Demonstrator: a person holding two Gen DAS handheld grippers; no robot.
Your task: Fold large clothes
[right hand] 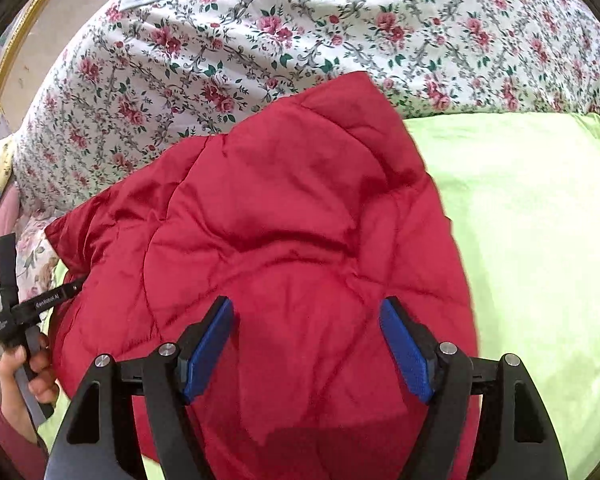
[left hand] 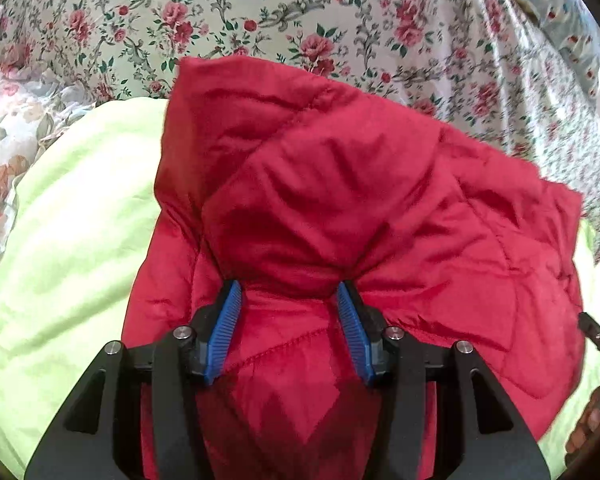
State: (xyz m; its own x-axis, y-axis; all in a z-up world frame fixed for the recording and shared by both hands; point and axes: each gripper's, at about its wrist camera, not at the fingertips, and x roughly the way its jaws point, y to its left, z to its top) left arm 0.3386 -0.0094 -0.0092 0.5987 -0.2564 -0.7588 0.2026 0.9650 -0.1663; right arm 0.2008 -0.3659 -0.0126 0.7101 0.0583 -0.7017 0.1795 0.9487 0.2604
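A red quilted jacket (left hand: 340, 184) lies in a puffy heap on a lime-green sheet (left hand: 72, 240). My left gripper (left hand: 289, 286) is shut on a thick bunch of the jacket; the fabric puckers in creases around both blue pads (left hand: 226, 320). In the right wrist view the same jacket (right hand: 284, 216) spreads under my right gripper (right hand: 306, 306). Its jaws stand wide and open, both blue pads (right hand: 208, 352) show bare, and the cloth lies loose between and below them. A hand (right hand: 24, 372) at the left edge holds the other gripper's black handle.
A rose-patterned floral quilt (left hand: 300, 12) covers the bed beyond the jacket, also seen as floral quilt (right hand: 260, 52). The lime-green sheet (right hand: 532, 240) stretches to the right of the jacket. A gold-framed edge (right hand: 4, 64) stands at far left. A hand (left hand: 588, 420) shows at the right edge.
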